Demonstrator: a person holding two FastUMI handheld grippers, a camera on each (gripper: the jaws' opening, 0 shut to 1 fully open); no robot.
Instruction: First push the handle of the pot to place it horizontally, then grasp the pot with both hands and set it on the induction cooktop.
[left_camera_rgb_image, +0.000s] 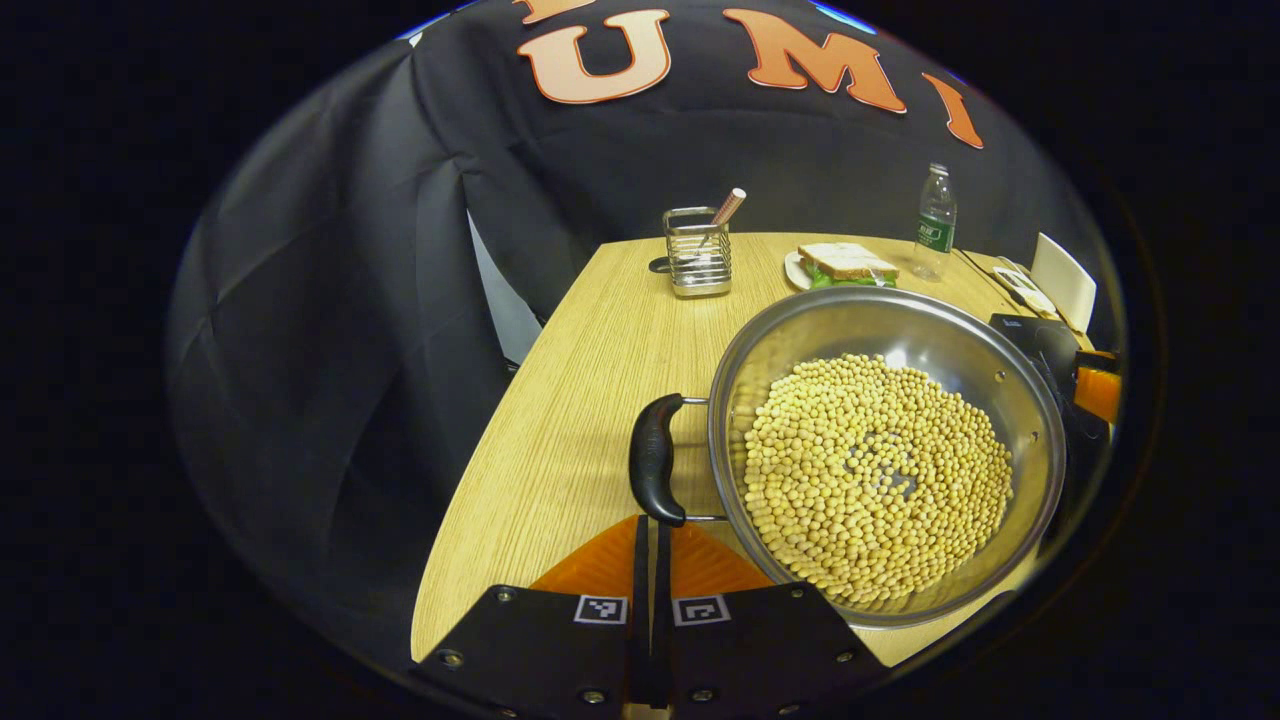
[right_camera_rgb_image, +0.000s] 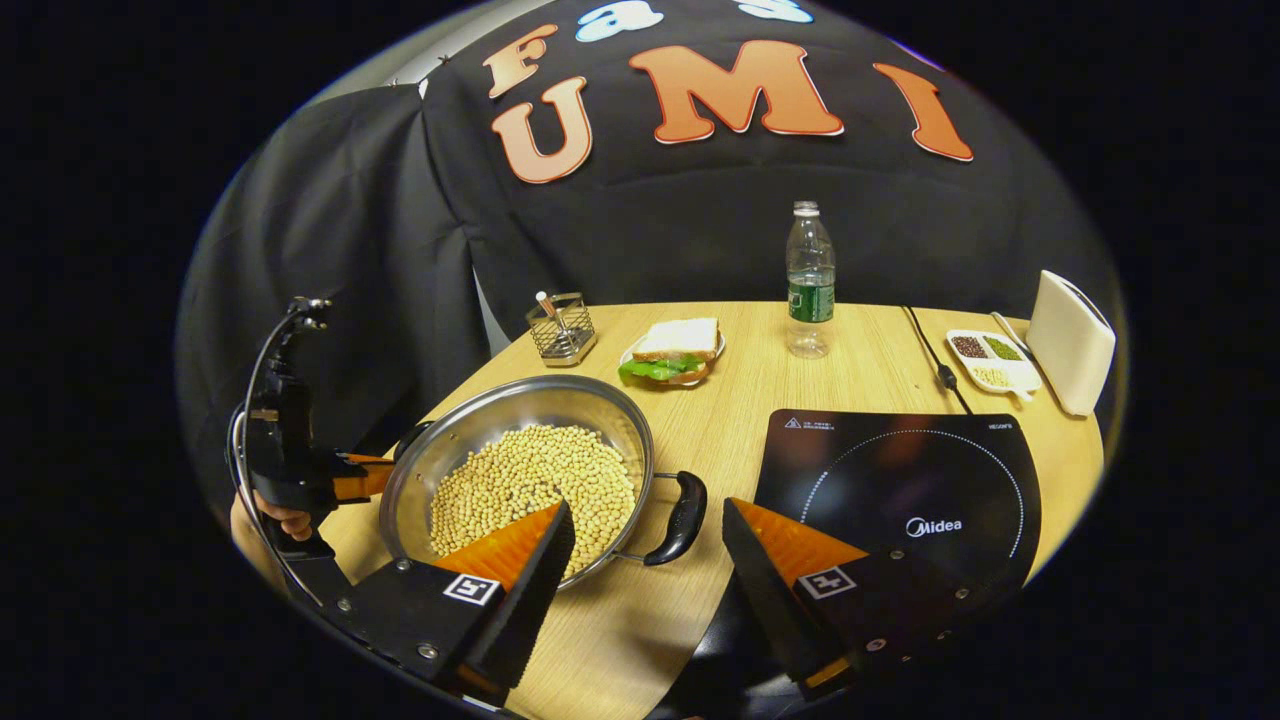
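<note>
Steel pot (right_camera_rgb_image: 515, 470), filled with pale beans (right_camera_rgb_image: 530, 485): sat on the wooden table (right_camera_rgb_image: 740, 400), lower left of centre in the right gripper view, apart from the induction cooktop (right_camera_rgb_image: 900, 490) at lower right.

Pot's black side handles: one (right_camera_rgb_image: 680, 517) lay level between pot and cooktop; the other (left_camera_rgb_image: 655, 460) stood at centre of the left gripper view.

Left gripper (left_camera_rgb_image: 652, 560): fingers drawn together, nothing clamped, tips just below that handle; whether they touched it could not be told.

Right gripper (right_camera_rgb_image: 645, 540): fingers spread wide apart, holding nothing, the nearer handle in the gap between the tips.

Upper part of the right gripper view: wire caddy (right_camera_rgb_image: 560, 330), sandwich (right_camera_rgb_image: 675, 350), water bottle (right_camera_rgb_image: 810, 280), snack tray (right_camera_rgb_image: 992, 360), white appliance (right_camera_rgb_image: 1070, 345).
</note>
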